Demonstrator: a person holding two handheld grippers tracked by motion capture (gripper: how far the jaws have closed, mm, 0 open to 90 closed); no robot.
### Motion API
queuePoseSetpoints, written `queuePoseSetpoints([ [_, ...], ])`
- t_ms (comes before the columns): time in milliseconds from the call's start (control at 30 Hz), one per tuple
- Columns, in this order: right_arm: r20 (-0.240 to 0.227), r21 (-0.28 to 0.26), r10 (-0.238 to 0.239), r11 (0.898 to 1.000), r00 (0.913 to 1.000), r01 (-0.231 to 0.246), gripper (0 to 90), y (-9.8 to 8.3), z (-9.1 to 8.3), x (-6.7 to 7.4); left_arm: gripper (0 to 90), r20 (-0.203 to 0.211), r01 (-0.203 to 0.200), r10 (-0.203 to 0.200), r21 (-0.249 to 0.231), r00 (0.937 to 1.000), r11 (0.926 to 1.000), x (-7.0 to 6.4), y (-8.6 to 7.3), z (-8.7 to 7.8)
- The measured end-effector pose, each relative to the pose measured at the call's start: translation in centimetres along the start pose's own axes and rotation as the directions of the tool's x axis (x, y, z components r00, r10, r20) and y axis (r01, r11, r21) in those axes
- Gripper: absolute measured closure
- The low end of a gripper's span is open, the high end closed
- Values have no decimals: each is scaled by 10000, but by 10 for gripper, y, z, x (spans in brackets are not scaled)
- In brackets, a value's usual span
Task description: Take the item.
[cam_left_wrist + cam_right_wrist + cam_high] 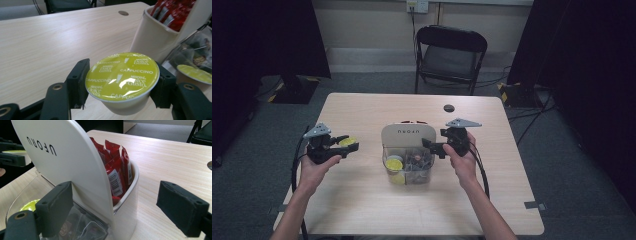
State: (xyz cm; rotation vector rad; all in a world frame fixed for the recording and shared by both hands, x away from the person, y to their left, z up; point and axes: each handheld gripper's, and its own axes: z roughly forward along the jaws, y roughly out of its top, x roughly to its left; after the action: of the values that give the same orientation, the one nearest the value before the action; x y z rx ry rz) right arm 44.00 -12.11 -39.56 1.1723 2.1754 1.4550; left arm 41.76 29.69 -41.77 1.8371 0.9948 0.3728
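Note:
A lime-lidded Cappuccino coffee capsule (122, 75) sits clamped between the jaws of my left gripper (348, 145), held above the table left of the organiser. The organiser has a cream panel (404, 135) marked UFORU and a clear front bin (408, 170) with another lime capsule (394, 163) inside. Red sachets (117, 170) stand in its cream rear cup (130, 195). My right gripper (117, 205) is open at the organiser's right side, one jaw in front of the panel and the other out over the table, the cup's rim between them.
The wooden table (362, 200) has a round cable hole (449, 108) near its far edge. A black folding chair (451, 55) stands behind the table. Cables trail from both grippers toward the near edge.

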Motion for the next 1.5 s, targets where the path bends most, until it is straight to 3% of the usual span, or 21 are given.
queuePoseSetpoints([
  [533, 7, -14, 21, 10000, 10000, -21, 133, 0, -1, 0, 406, -386, 455, -429, 704, 9983, 9965, 22, -24, 19],
  [867, 4, -41, 62, 10000, 10000, -62, 133, 0, -1, -1, 406, -462, 309, -256, 1191, 9986, 9924, 23, -32, 31],
  [1100, -7, 4, 57, 10000, 10000, -57, 131, 0, -1, -1, 405, -376, 584, -535, 1434, 9979, 9879, 28, -41, 39],
  [1500, -9, 16, 32, 10000, 10000, -32, 131, 0, 0, -1, 404, -356, 583, -525, 1904, 9980, 9800, 28, -48, 50],
])
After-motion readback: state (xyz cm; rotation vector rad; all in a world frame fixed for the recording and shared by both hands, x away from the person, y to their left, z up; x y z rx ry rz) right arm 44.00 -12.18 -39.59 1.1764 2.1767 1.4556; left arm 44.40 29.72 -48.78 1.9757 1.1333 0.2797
